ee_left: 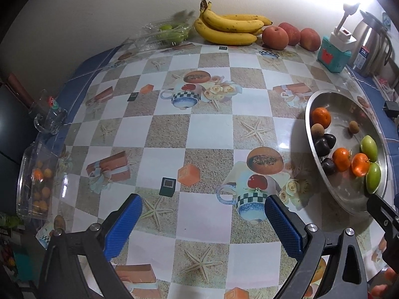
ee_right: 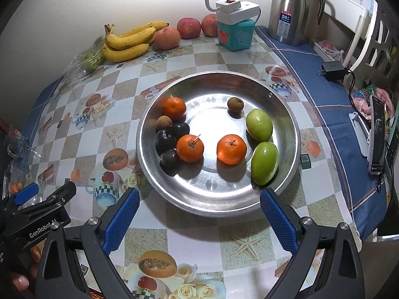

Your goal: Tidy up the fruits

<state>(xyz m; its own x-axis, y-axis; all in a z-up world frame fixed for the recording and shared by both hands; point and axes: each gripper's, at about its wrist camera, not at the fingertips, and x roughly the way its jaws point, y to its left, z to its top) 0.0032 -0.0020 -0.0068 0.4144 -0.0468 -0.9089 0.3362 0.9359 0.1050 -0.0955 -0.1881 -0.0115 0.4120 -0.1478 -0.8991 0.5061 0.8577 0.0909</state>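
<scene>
Both grippers spread wide, nothing between the pads. Right gripper [ee_right: 199, 214] hangs over the near rim of the steel bowl [ee_right: 286, 114]; left gripper [ee_left: 203, 220] is over bare checkered tablecloth [ee_left: 204, 129], bowl off to its right.

Bowl contents, right wrist view:
- 3 tangerines: one far-left [ee_right: 174, 108], two mid-bowl [ee_right: 190, 148] and [ee_right: 231, 149], stem ends up. The left mid one touches the plums.
- 3 dark plums [ee_right: 165, 141] clustered at the left wall, touching each other.
- 2 longans: one [ee_right: 163, 122] on the plum cluster, one [ee_right: 235, 104] alone at the far side.
- 2 green oblong fruits on the right side: far one [ee_right: 259, 124] has its long axis running far-left to near-right; near one [ee_right: 264, 163] runs far-right to near-left, leaning on the wall. Their ends nearly meet.

Back by the wall: banana bunch [ee_right: 127, 41], stems pointing left, long axis roughly along the wall; three apples [ee_right: 188, 28] just right of it. Green fruits in a clear package [ee_left: 165, 33] left of the bananas.
</scene>
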